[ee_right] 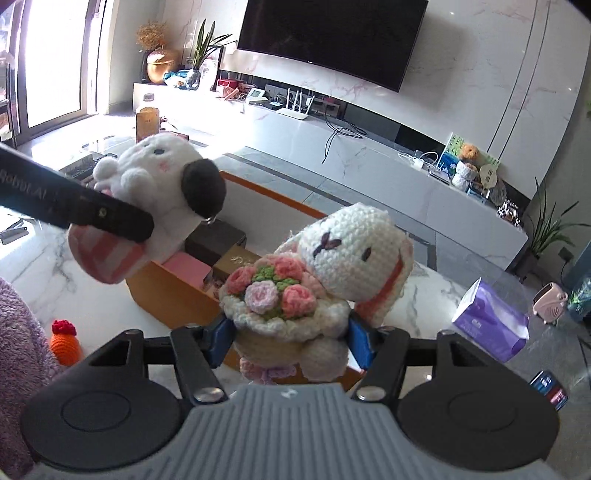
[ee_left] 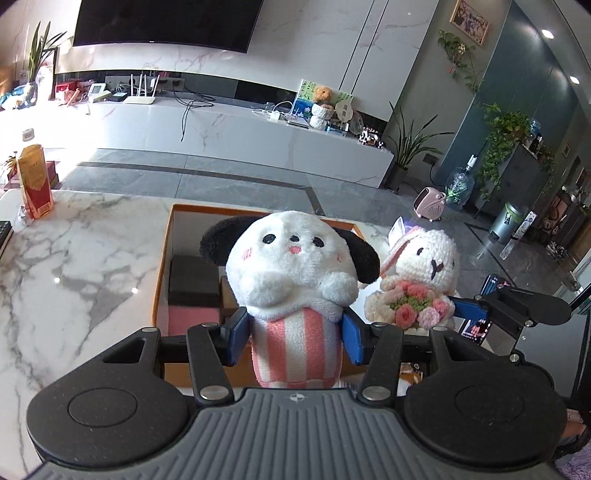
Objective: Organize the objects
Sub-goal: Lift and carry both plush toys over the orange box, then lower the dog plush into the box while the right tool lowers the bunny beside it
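Two claws, each clamped on a soft toy, both held above the table.

Left claw (ee_left: 295, 338): blue pads press the pink-and-white striped body of a plush dog (ee_left: 295, 273) from both sides. Toy upright, white head with black ears, facing the camera. It sits in the air over the orange box (ee_left: 162, 258), not touching it.

Right claw (ee_right: 291, 341): pads squeeze the lower body of a crocheted rabbit (ee_right: 332, 273) holding a knitted bouquet of pink flowers. Rabbit's head leans to the right in the right wrist view. It is also lifted, in front of the box's near corner.

In the left view the rabbit shows just to the right of the dog, close beside it, whether touching I cannot tell. In the right view the dog is up and left, with the left claw's black finger across its striped part.

Box interior: a black block (ee_left: 194, 280), a pink block (ee_left: 192, 321) nearer, and a brown one (ee_right: 236, 262) beside them.

On the white marble table (ee_left: 74, 258): a small orange knitted carrot (ee_right: 64, 345) at the near left, a purple tissue pack (ee_right: 491, 325) to the right, a phone (ee_right: 550, 389) at the right edge, a red-and-gold carton (ee_left: 35, 184) at the far left.

Purple fleece sleeve (ee_right: 18, 350) at the left edge of the right view.

Behind: grey floor, long white cabinet (ee_left: 221, 129), wall television (ee_left: 166, 22).
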Demonstrator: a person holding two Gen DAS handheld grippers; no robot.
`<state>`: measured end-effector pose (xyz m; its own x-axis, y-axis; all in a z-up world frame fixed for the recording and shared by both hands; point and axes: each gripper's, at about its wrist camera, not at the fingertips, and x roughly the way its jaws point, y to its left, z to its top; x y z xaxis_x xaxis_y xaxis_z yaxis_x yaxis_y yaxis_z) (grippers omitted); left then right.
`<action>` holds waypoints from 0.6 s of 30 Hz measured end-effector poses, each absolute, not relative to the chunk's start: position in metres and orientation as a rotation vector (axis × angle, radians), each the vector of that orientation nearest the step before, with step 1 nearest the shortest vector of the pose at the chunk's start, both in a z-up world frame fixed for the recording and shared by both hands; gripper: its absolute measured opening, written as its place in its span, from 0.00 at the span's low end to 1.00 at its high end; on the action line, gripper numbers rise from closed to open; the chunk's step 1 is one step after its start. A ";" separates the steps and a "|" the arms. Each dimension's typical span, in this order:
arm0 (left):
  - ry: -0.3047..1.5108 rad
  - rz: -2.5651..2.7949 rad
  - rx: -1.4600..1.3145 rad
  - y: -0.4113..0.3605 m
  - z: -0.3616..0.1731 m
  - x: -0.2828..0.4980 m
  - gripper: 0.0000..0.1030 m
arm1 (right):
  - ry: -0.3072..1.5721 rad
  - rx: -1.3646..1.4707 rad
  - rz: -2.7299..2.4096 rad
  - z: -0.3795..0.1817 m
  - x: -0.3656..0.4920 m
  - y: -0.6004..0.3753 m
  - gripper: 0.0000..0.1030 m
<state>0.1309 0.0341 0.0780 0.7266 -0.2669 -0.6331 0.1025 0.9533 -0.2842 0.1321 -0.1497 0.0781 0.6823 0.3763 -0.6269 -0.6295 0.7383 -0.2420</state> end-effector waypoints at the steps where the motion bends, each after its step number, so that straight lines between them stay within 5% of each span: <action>1: 0.723 -0.219 -0.244 0.034 0.079 0.137 0.58 | 0.582 -0.486 0.597 0.079 0.138 -0.150 0.62; 18: 0.934 -0.234 -0.365 0.011 -0.009 0.240 0.58 | 0.781 -0.615 0.671 0.053 0.233 -0.129 0.62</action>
<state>0.2404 0.0110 -0.0087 0.5760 -0.3504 -0.7385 0.0390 0.9142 -0.4034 0.2332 -0.1295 0.0527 0.5305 0.3084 -0.7896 -0.7338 0.6334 -0.2456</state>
